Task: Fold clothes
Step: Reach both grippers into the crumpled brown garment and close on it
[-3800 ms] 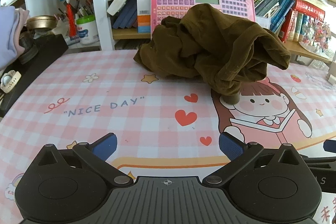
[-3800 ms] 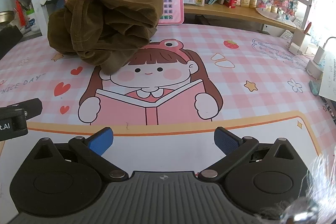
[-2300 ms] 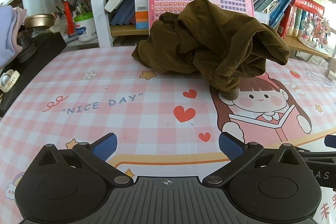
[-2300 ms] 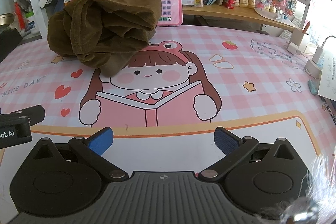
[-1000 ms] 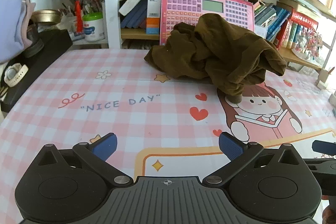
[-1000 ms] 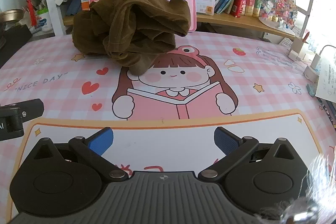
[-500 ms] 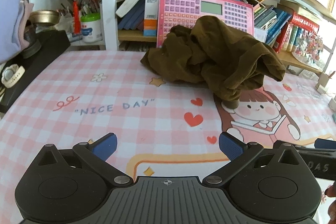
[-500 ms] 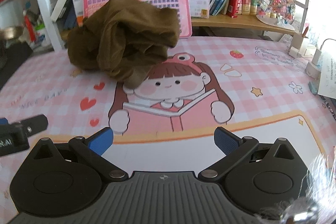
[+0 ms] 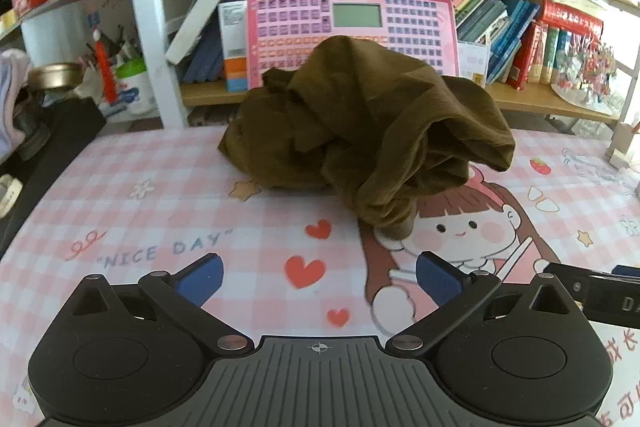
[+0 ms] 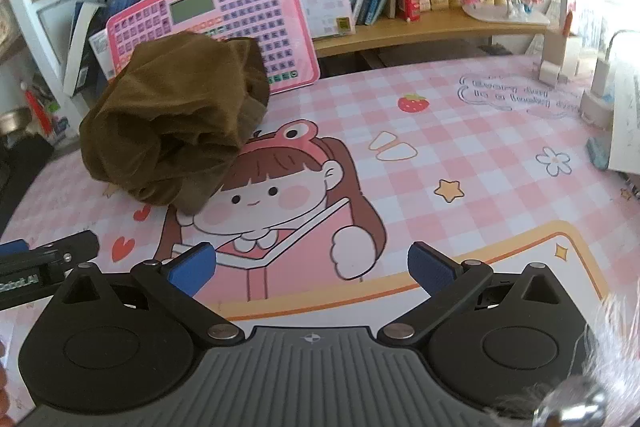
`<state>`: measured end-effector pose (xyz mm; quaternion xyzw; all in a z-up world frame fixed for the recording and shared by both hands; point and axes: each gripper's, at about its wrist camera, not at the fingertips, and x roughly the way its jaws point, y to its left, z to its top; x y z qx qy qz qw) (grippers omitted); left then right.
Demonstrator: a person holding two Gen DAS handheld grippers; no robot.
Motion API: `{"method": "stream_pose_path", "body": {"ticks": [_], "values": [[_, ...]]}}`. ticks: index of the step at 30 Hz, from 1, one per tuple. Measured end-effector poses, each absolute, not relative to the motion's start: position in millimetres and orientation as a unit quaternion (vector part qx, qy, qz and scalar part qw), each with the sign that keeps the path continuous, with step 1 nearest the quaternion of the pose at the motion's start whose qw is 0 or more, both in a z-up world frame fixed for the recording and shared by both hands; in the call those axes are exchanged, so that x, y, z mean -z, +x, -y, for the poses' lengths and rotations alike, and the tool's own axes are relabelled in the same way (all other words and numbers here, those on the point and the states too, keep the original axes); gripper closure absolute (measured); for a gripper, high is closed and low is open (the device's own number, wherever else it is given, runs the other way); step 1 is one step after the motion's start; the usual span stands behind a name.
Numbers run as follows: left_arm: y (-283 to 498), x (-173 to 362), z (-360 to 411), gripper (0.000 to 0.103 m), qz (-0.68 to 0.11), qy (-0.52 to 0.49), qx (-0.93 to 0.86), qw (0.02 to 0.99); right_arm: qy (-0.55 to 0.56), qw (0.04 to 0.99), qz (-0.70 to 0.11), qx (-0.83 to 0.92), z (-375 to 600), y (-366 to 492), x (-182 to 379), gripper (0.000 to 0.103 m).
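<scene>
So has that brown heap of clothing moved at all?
No. The brown clothing lies in front of the pink toy keyboard, its low end at the cartoon girl's hair; only the cameras shifted.

The left gripper (image 9: 319, 277) has a matte black body with a ribbed grey centre plate that carries a small crosshair mark. Two round black housings with shallow circular recesses sit on either side of the plate, each topped by a triangular cut-out. Black linkage bars run forward from silver rivets near the plate to the fingers (image 9: 200, 277), which end in dark blue pads. The right gripper (image 10: 312, 269) is built the same: black shell, ribbed grey plate with a crosshair, silver pivot screws, and blue-padded fingertips (image 10: 431, 271). Seen from the side, each tool shows a black bar with white lettering, only partly legible.
</scene>
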<state>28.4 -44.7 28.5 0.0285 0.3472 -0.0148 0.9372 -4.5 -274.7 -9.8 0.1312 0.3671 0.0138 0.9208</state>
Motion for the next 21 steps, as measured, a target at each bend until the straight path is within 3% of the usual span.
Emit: {"method": "stream_pose_path", "body": {"ticks": [6, 10, 17, 19, 20, 21], "values": [[51.7, -28.6, 78.4, 0.0, -0.331, 0.054, 0.026, 0.942, 0.171, 0.91, -0.378, -0.016, 301.7, 3.7, 11.6, 0.0], [67.9, -28.7, 100.8, 0.0, -0.318, 0.081, 0.05, 0.943, 0.257, 0.882, -0.393, -0.04, 327.0, 7.4, 17.2, 0.001], [102.8, -20.7, 112.7, 0.0, -0.345, 0.106, -0.011, 0.933, 0.316, 0.86, -0.395, -0.073, 351.8, 3.2, 14.8, 0.001], [109.3, -18.4, 108.7, 0.004, -0.352, 0.099, -0.029, 0.931, 0.341, 0.85, -0.392, -0.088, 358.9, 2.0, 13.8, 0.002], [111.6, -18.5, 106.6, 0.011, -0.352, 0.097, -0.038, 0.93, 0.353, 0.845, -0.39, -0.095, 362.4, 1.4, 13.2, 0.002], [113.8, -19.3, 104.7, 0.024, -0.351, 0.097, -0.046, 0.93, 0.361, 0.841, -0.39, -0.1, 364.2, 1.9, 12.9, 0.002]]}}
